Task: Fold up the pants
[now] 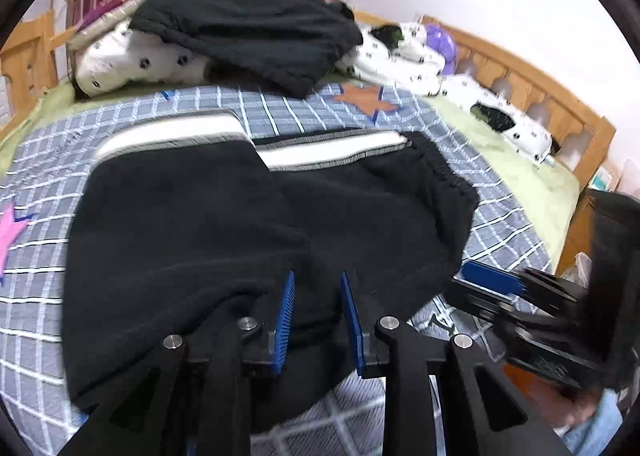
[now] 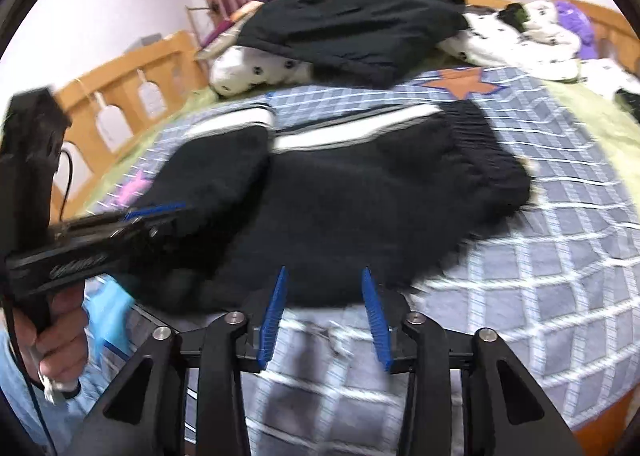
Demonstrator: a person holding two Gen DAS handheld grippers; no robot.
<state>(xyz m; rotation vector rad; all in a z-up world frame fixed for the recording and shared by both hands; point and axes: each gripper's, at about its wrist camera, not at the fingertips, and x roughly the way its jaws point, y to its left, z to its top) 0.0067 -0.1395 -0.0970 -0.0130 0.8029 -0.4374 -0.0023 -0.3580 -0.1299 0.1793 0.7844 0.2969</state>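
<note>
Even, soft indoor light, fairly bright; no glare, shadows faint. Strong fisheye bend w/ black vignette at corners. Motion blur throughout, worst lower right in right wrist view; centre sharper.

Black left gripper (image 1: 316, 312), blue ribbed pads, silver screws. Right gripper (image 2: 326, 310) matches. Light blue sleeve (image 2: 16, 396), black cable

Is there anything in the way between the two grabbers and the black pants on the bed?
Nothing visible. The black pants lie right under the left gripper, whose jaws stand apart over the near edge. The right gripper hangs open at the same edge, with only the checked bedspread below.
</note>
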